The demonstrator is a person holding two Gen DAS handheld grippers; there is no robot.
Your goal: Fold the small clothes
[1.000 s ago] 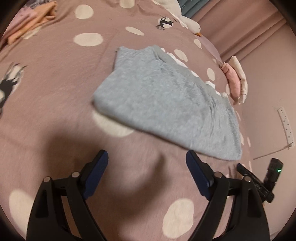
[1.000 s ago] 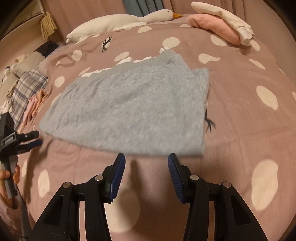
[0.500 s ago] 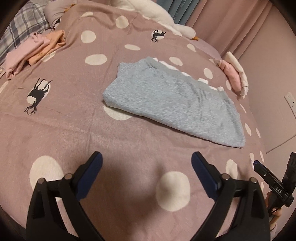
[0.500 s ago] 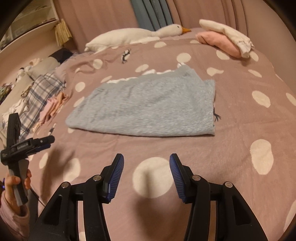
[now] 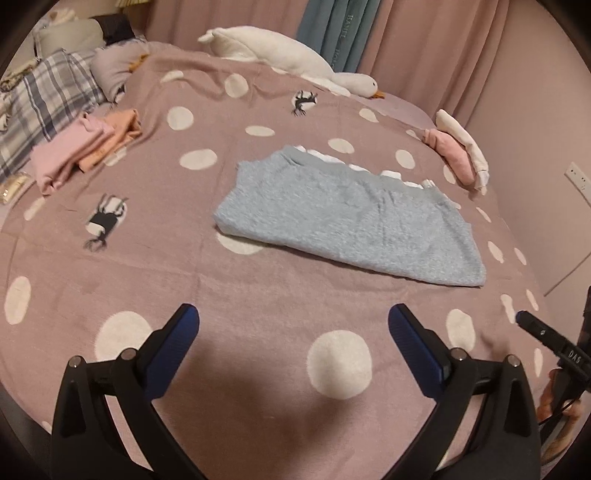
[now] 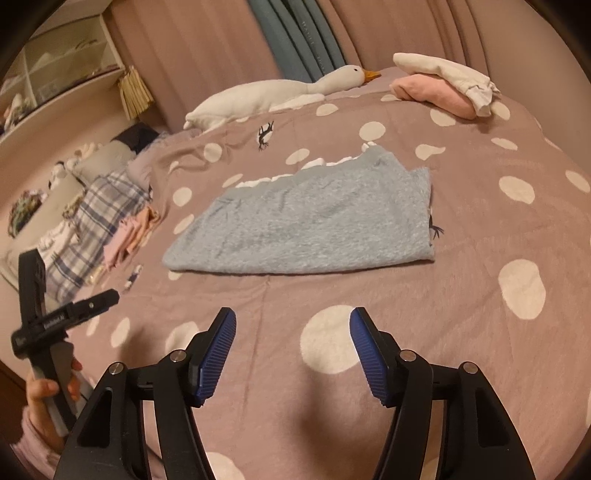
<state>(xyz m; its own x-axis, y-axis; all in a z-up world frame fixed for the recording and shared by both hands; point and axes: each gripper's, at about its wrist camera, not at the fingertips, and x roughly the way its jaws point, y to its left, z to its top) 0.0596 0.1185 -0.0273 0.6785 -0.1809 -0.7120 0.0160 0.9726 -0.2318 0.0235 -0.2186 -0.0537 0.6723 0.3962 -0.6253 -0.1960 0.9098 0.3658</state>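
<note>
A light blue fuzzy garment [image 5: 351, 221] lies folded flat on the mauve polka-dot bedspread [image 5: 258, 325], with a white scalloped hem along its far edge. It also shows in the right wrist view [image 6: 314, 225]. My left gripper [image 5: 293, 325] is open and empty, held back from the garment's near edge. My right gripper [image 6: 293, 325] is open and empty, also short of the garment. The left gripper appears at the left of the right wrist view [image 6: 66, 314], held by a hand.
Folded pink and orange clothes [image 5: 85, 147] lie at the left beside a plaid pillow [image 5: 48, 96]. A pink and a cream garment [image 5: 458, 151] are stacked at the far right. A white goose plush [image 5: 288, 55] lies at the head. Curtains [image 6: 369, 29] hang behind.
Both grippers have pulled back and up from the blue garment, which stays lying on the bed. More of the bed is in view.
</note>
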